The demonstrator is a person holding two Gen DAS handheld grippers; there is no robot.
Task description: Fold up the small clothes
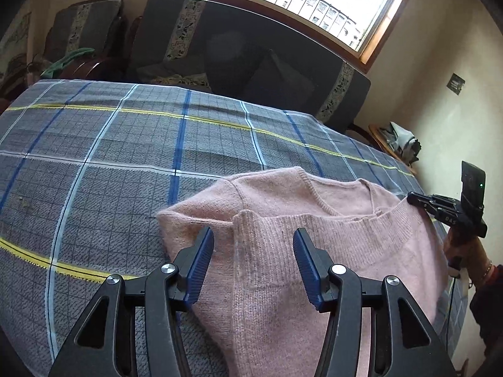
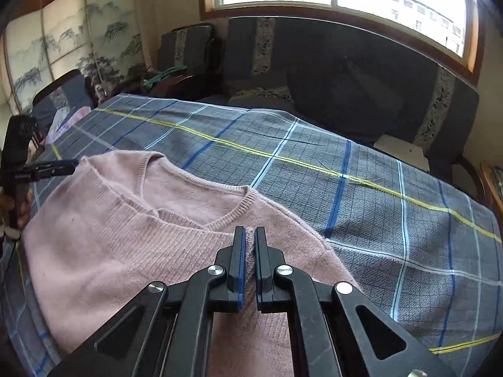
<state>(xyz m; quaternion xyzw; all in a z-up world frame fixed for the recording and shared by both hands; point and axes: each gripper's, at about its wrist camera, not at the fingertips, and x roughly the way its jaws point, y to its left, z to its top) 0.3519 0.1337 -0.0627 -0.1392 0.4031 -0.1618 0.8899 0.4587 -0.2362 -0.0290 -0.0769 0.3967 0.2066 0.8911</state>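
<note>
A pink knit sweater lies on the plaid blanket, folded over so its bottom hem lies across the neckline. My left gripper is open, its blue pads on either side of the folded edge at the sweater's left shoulder. My right gripper is shut on a fold of the sweater at its right shoulder. It also shows at the right edge of the left wrist view. The left gripper shows at the left edge of the right wrist view.
The grey plaid blanket covers the whole work surface. Dark cushioned seats stand behind it under a window. A small wooden stand with items is at the far right.
</note>
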